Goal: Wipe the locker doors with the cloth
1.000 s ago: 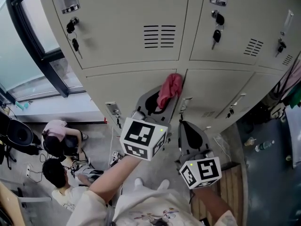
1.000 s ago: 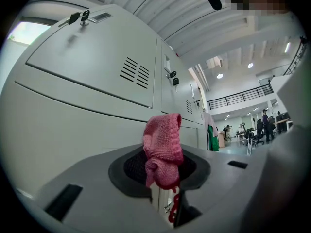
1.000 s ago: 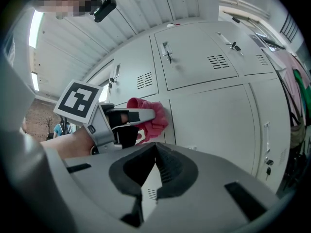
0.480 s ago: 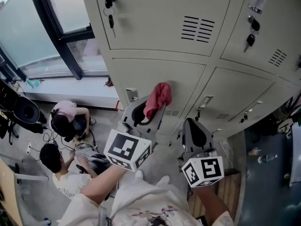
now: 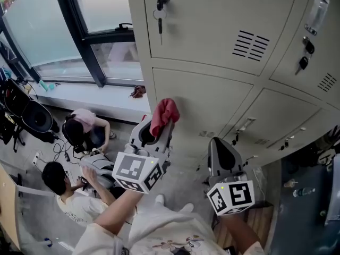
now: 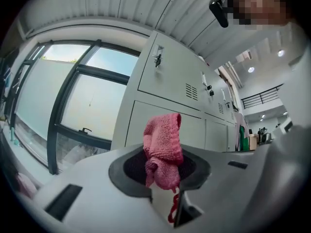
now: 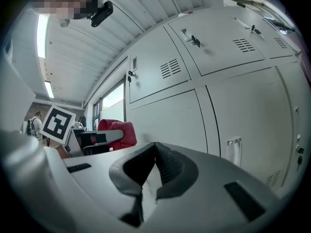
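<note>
At the smooth locker doors [image 5: 212, 97], left gripper [image 5: 158, 129] pinches crumpled, apparently knitted cloth [image 5: 164, 113].

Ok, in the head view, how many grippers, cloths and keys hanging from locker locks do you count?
Grippers: 2, left gripper, right gripper.
Cloths: 1, pink cloth, clamped in the left gripper.
Keys: 2, left key, right key.
Total: 5.

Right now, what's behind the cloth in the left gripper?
The lower locker door, plain beige. The patch of it directly behind the cloth is covered, so I can't tell whether the cloth touches the door.
</note>
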`<action>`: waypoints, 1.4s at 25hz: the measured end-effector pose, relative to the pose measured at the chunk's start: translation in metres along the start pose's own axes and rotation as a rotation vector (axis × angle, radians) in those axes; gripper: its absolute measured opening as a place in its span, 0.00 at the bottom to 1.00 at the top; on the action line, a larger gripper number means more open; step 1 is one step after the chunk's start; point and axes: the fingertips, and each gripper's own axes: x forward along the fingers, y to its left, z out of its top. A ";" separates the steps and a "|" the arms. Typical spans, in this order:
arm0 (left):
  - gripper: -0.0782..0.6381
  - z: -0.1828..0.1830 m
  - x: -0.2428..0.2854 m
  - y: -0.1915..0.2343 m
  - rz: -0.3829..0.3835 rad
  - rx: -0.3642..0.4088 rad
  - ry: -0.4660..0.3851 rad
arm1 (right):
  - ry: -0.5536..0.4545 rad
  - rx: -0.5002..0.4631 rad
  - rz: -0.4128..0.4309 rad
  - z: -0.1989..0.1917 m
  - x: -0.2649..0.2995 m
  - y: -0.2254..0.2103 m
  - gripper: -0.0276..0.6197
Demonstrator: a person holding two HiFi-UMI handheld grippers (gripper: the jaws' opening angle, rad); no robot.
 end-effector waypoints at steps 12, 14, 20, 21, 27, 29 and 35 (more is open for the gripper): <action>0.25 -0.004 0.003 0.040 0.075 0.053 0.012 | -0.010 -0.004 -0.029 0.003 -0.002 0.000 0.05; 0.25 -0.002 0.006 0.045 0.081 0.063 0.010 | -0.007 -0.005 -0.030 0.002 -0.002 0.001 0.05; 0.25 -0.004 0.019 0.051 0.082 0.075 0.022 | -0.003 -0.009 -0.035 0.001 0.000 0.001 0.05; 0.25 -0.005 0.020 0.051 0.082 0.075 0.023 | -0.002 -0.009 -0.038 0.001 0.000 0.000 0.05; 0.25 -0.006 0.027 0.048 0.072 0.073 0.019 | 0.001 -0.009 -0.055 0.000 -0.003 -0.005 0.05; 0.25 -0.006 0.028 0.046 0.069 0.073 0.017 | 0.003 -0.010 -0.060 0.000 -0.004 -0.007 0.05; 0.25 -0.008 0.032 0.041 0.063 0.074 0.017 | 0.007 -0.008 -0.069 -0.003 -0.008 -0.012 0.05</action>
